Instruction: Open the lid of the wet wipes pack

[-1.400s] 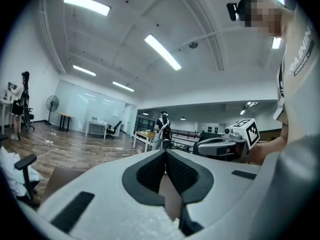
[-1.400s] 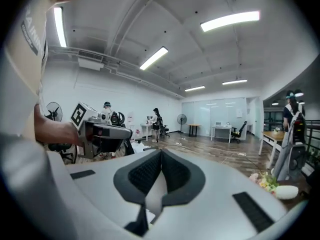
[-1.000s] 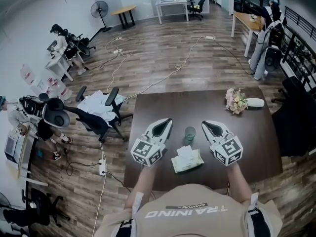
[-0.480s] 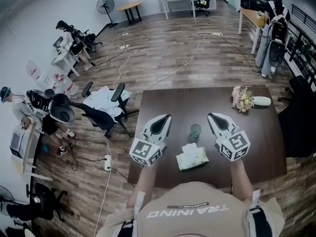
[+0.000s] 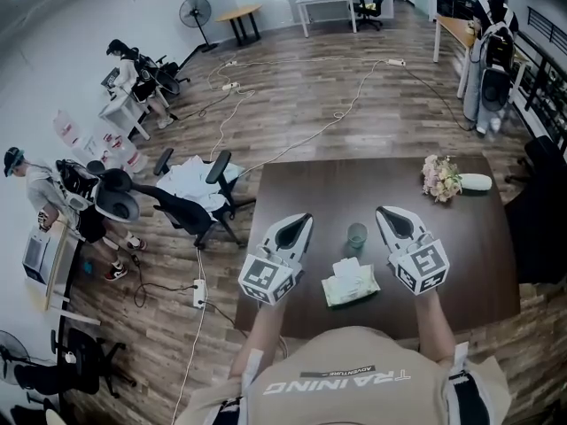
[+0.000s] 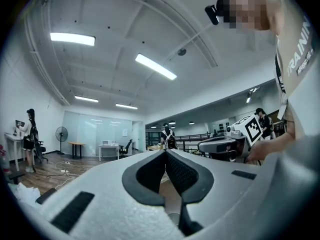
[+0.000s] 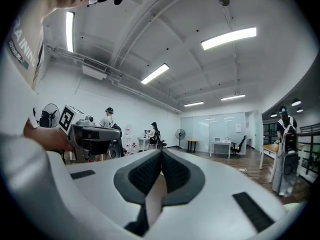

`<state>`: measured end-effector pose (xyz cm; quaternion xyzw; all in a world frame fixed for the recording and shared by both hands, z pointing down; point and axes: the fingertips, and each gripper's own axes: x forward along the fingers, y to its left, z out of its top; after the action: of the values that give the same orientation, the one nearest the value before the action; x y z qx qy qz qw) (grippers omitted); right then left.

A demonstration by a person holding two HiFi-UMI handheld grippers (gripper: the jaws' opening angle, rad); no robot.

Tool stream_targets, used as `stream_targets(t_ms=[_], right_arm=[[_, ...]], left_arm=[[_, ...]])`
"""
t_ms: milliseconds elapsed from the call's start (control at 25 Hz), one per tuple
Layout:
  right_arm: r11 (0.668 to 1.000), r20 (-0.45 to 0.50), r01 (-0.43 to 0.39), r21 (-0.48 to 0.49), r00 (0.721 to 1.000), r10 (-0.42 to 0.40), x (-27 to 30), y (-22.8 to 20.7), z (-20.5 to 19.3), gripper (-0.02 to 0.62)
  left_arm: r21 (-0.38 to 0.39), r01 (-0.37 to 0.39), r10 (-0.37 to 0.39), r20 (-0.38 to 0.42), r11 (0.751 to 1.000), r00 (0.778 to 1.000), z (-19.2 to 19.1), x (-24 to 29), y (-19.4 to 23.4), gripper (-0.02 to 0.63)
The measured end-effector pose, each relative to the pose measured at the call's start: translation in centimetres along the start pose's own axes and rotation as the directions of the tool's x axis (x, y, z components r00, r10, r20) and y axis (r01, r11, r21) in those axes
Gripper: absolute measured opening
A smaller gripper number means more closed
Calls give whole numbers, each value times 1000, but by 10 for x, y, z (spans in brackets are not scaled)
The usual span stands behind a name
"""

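The wet wipes pack (image 5: 350, 282), pale green with a white lid on top, lies near the front edge of the dark brown table (image 5: 461, 264). My left gripper (image 5: 302, 219) hovers to its left and my right gripper (image 5: 383, 212) to its right, both held above the table and pointing away from me. Each is shut with nothing between its tips, as the left gripper view (image 6: 165, 151) and the right gripper view (image 7: 161, 150) show. Both gripper views look out level across the room, so the pack is hidden from them.
A small green cup (image 5: 356, 235) stands just beyond the pack, between the grippers. A flower bunch (image 5: 441, 179) and a white dish (image 5: 475, 181) sit at the table's far right. An office chair (image 5: 190, 204) stands left of the table; cables cross the floor.
The head camera has shifted, so the table sits a little further right and lower in view. Both grippers keep their places beside the pack and stay shut.
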<state>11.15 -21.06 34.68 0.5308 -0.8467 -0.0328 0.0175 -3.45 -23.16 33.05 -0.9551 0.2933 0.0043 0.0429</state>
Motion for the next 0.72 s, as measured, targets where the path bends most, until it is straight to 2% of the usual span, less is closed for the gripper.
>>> stream_targets(t_ms=[160,280,400,600,720], right_arm=[[999,-2,-18,40,1000,18,-1,7,-9,14],[999,-9,-21,35,1000,22,-2,13,-13,14],[1000,-28,-12,-10,1000,12,-1,15,-14,14],[989,-68,-14,-145,998,5,3,28,-17,14],[991,-73,-33,-131,997,24,4,32,-18,14]], left_arm=[[-27,16,-16,-12,1000,1000,-11,-3,-6,9],[-42,22,-22,-23,999,999,-16,-7,-9,9],[-37,19,-20,-20,999,1000,-14,-10,-8,9],[-45,21,-22,-17,999,1000,-13,-11,-7,9],[-50,30,-31,-18,998,999,-14,-9,-10,9]])
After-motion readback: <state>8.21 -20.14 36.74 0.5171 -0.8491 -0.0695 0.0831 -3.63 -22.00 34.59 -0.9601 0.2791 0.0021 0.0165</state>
